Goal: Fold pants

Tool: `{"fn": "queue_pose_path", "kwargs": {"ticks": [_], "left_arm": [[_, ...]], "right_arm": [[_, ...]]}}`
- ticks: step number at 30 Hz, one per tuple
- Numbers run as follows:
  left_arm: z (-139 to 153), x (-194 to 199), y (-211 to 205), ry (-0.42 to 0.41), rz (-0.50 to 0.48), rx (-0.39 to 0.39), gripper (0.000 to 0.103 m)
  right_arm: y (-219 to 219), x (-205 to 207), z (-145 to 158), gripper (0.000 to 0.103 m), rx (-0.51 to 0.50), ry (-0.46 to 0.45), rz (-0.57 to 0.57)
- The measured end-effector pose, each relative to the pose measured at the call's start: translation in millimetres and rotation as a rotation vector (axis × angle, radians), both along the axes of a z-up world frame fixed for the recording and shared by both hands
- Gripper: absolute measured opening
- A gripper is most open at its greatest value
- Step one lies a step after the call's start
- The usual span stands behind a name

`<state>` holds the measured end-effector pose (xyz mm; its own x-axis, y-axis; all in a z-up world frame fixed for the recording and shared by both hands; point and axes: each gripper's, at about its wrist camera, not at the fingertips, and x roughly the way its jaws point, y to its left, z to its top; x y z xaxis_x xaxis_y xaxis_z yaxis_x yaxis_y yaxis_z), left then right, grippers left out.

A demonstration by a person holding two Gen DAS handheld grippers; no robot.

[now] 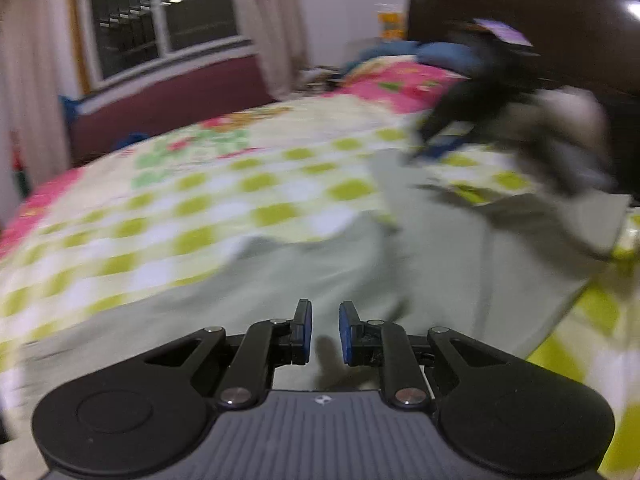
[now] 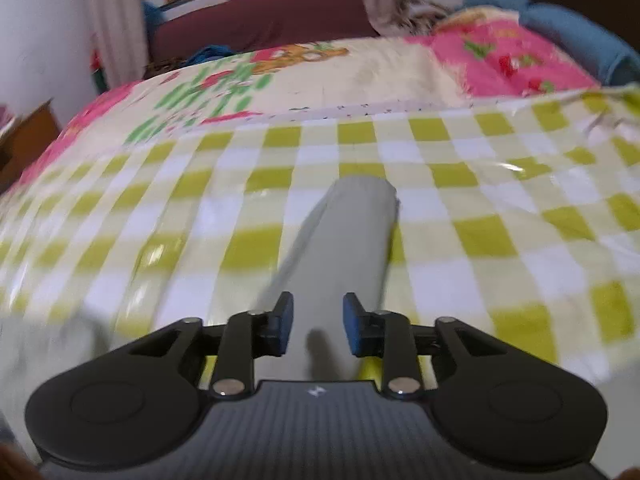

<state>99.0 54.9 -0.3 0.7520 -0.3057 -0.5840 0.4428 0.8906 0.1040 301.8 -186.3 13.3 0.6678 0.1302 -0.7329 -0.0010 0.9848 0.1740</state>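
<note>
Beneath my left gripper [image 1: 325, 332], jaws a narrow gap apart with nothing between them, the pale grey pants [image 1: 320, 268] lie spread on a green-checked sheet [image 1: 192, 208] over the bed [image 1: 40, 200]. Past my right gripper [image 2: 318, 322], jaws parted and empty, one leg [image 2: 348, 232] runs straight away toward the window wall [image 2: 260, 16]. Checked sheet lies bare on both sides of that leg. Far off stand curtains [image 1: 32, 80] and a dark headboard [image 1: 520, 12].

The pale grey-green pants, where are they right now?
The pale grey-green pants lie spread on the green-and-white checked bedspread; in the right wrist view one leg stretches away toward the window.
</note>
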Motion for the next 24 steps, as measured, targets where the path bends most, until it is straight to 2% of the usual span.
{"fn": "queue_pose_path", "kwargs": {"ticks": [2, 5, 7, 8, 9, 10, 11, 13, 15, 19, 22, 24], "left_arm": [[-7, 8, -21, 0.028, -0.037, -0.016, 0.033], [-20, 15, -41, 0.063, -0.056, -0.001, 0.033], [-28, 19, -46, 0.084, -0.064, 0.017, 0.033], [-32, 19, -49, 0.093, -0.072, 0.031, 0.033], [-35, 17, -51, 0.097, -0.076, 0.044, 0.033], [-36, 13, -52, 0.097, -0.078, 0.052, 0.033], [-36, 12, -53, 0.095, -0.079, 0.057, 0.033], [-34, 9, -55, 0.087, -0.075, 0.068, 0.033], [-27, 7, -58, 0.064, -0.074, 0.071, 0.033], [-11, -3, -72, 0.017, -0.108, 0.070, 0.033], [-9, -9, -90, 0.003, -0.150, 0.079, 0.033], [-13, -12, -106, 0.009, -0.188, 0.103, 0.033]], "right_arm": [[12, 38, -12, 0.036, -0.013, 0.053, -0.019], [24, 72, -34, 0.037, -0.036, 0.118, -0.061], [27, 83, -46, 0.030, -0.112, 0.110, -0.092], [25, 83, -46, 0.016, -0.110, 0.105, -0.103], [18, 83, -44, 0.007, -0.086, 0.103, -0.112], [8, 79, -41, 0.002, -0.036, 0.105, -0.114], [1, 76, -36, 0.002, -0.011, 0.103, -0.115], [-20, 58, -16, 0.002, 0.046, 0.054, -0.116], [-49, 30, 12, 0.002, 0.153, -0.011, -0.136], [-127, -58, 61, 0.002, 0.362, -0.162, -0.221], [-181, -127, 72, 0.002, 0.394, -0.226, -0.317], [-207, -159, 62, 0.002, 0.375, -0.212, -0.383]]}}
